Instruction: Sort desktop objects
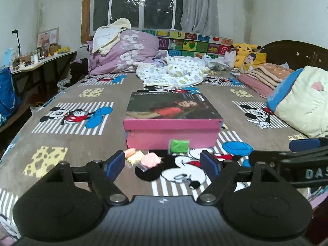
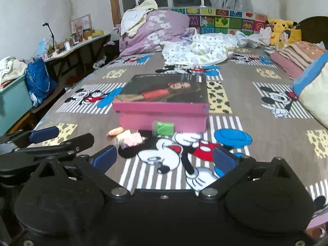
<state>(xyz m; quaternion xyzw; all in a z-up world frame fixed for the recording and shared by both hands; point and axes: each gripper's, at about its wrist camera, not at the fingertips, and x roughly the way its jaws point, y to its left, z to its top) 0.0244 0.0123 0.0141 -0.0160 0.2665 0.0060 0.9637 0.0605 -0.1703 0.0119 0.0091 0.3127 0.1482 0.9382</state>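
Observation:
A pink box (image 1: 171, 135) with a picture lid lies on the Mickey bedsheet; it also shows in the right wrist view (image 2: 162, 116). In front of it lie small clay packets: green (image 1: 179, 146) (image 2: 164, 127), pink (image 1: 150, 161) (image 2: 133, 139), yellow (image 1: 136, 156) (image 2: 123, 135) and orange (image 1: 130, 152) (image 2: 115, 131). My left gripper (image 1: 163, 164) is open and empty, just short of the packets. My right gripper (image 2: 164, 158) is open and empty, a little further back. Each gripper shows at the edge of the other's view.
Folded quilts and a pillow (image 1: 301, 102) lie on the right of the bed. A purple bedding pile (image 1: 123, 53) and a floral blanket (image 1: 172, 73) lie behind the box. A cluttered desk (image 2: 82, 41) and blue bag (image 2: 39, 78) stand left of the bed.

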